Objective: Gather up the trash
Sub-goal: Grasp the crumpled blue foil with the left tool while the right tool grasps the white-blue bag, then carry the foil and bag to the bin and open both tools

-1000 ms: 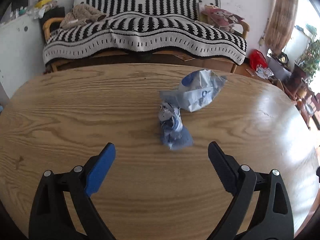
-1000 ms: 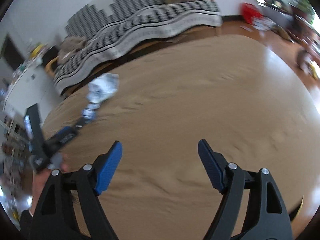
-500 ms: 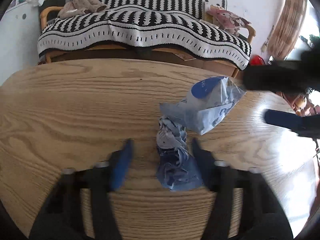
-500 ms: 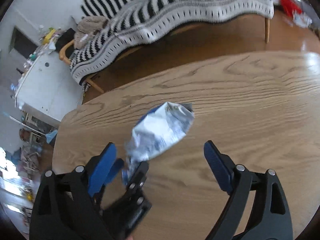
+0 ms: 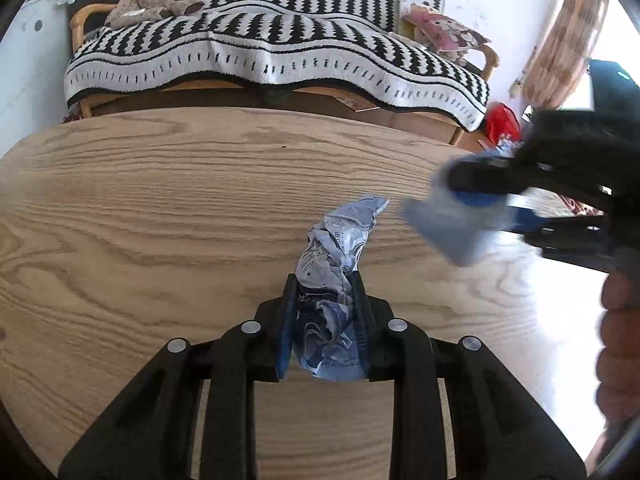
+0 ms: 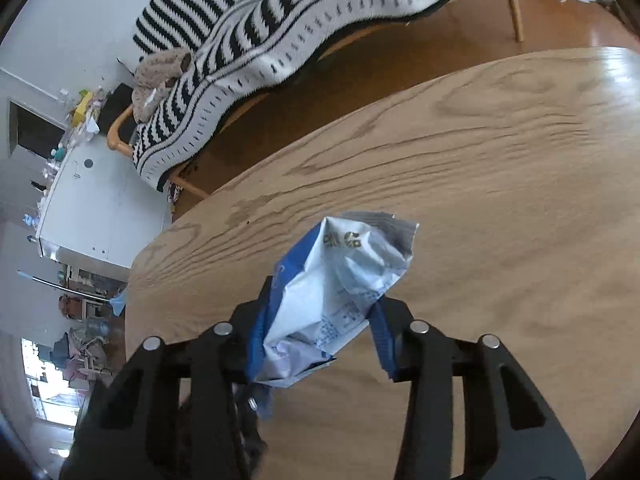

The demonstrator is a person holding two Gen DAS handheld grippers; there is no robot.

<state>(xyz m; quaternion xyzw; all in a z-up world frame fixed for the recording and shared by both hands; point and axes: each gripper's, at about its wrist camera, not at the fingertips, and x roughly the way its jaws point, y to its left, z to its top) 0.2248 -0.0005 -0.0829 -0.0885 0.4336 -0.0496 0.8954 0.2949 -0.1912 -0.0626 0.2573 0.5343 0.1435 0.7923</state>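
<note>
A crumpled blue-and-white wrapper [image 5: 340, 236] lies on the wooden table [image 5: 160, 200]. My left gripper [image 5: 323, 284] is closing, and its pads press on the wrapper's near end from both sides. A larger blue-and-white snack bag [image 6: 352, 256] sits between the fingers of my right gripper [image 6: 324, 300], whose jaws are closing with both pads against the bag. In the left wrist view that bag [image 5: 452, 228] appears blurred at the right, just off the wrapper, inside the right gripper [image 5: 480, 196].
Beyond the table's far edge stands a sofa under a black-and-white striped blanket [image 5: 280, 52]. A white cabinet [image 6: 92, 208] is at the far left. A person's hand [image 5: 620, 320] shows at the right edge. Bare wood [image 6: 500, 160] surrounds both grippers.
My left jaws have closed from wide open onto the crumpled wrapper. The right gripper swept in over the snack bag and closed around it; the bag has shifted right, away from the wrapper.
</note>
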